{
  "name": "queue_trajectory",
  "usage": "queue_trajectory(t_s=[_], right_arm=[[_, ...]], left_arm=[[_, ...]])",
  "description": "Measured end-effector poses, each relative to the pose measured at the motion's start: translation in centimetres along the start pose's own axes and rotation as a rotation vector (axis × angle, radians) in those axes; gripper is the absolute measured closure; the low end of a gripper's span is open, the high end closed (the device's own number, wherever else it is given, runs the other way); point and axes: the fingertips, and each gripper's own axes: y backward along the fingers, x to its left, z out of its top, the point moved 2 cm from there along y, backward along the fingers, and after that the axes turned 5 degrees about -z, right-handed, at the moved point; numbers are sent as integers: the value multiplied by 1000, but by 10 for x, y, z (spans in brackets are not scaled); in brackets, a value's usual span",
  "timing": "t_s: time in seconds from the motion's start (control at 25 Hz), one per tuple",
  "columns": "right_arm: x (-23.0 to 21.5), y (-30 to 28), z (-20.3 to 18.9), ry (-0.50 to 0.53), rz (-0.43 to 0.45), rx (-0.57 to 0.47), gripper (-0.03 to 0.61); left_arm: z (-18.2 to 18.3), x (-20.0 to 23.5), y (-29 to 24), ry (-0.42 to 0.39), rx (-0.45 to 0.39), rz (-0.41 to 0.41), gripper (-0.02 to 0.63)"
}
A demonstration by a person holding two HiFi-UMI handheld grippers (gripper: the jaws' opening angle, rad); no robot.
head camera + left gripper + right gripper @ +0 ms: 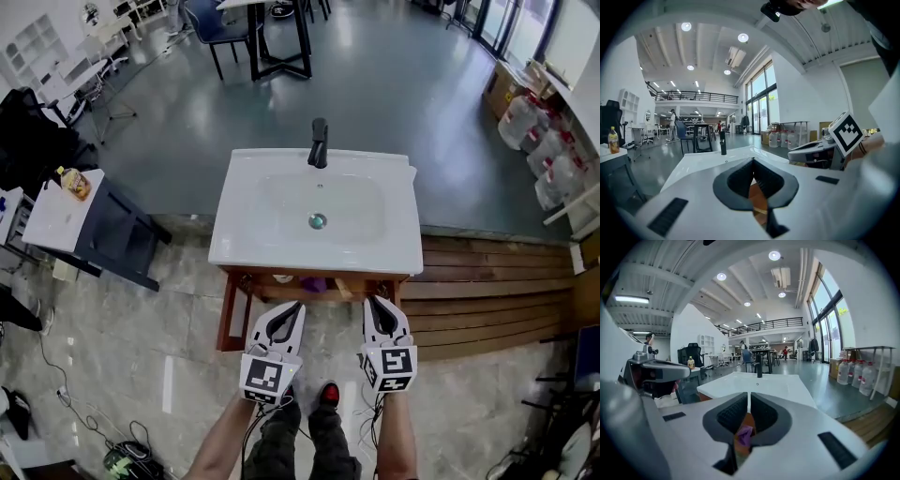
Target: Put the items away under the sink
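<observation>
While both grippers hang side by side just near of the sink, the left gripper has its jaws clenched on nothing, and the right gripper has its jaws pressed together and empty too. Down on the shelf under the sink, a purple item lies near the middle with a small white item just to its left, neither touched by the jaws. Far side, the faucet stands upright, and a bottle sits on the desk away to the left.
</observation>
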Motion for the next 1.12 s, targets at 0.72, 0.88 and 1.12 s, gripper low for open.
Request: queue_trajectory(t_s=[0.72, 0.88, 1.12], right_arm=[[-1, 96, 109, 10, 12, -115, 535], [2, 115, 117, 24, 22, -138, 535], [4, 143, 128, 65, 40, -175, 535]], left_arm=[[109, -43, 48, -74, -81, 4, 607], [115, -52, 61, -55, -89, 23, 607], [121, -61, 77, -53, -95, 36, 607]])
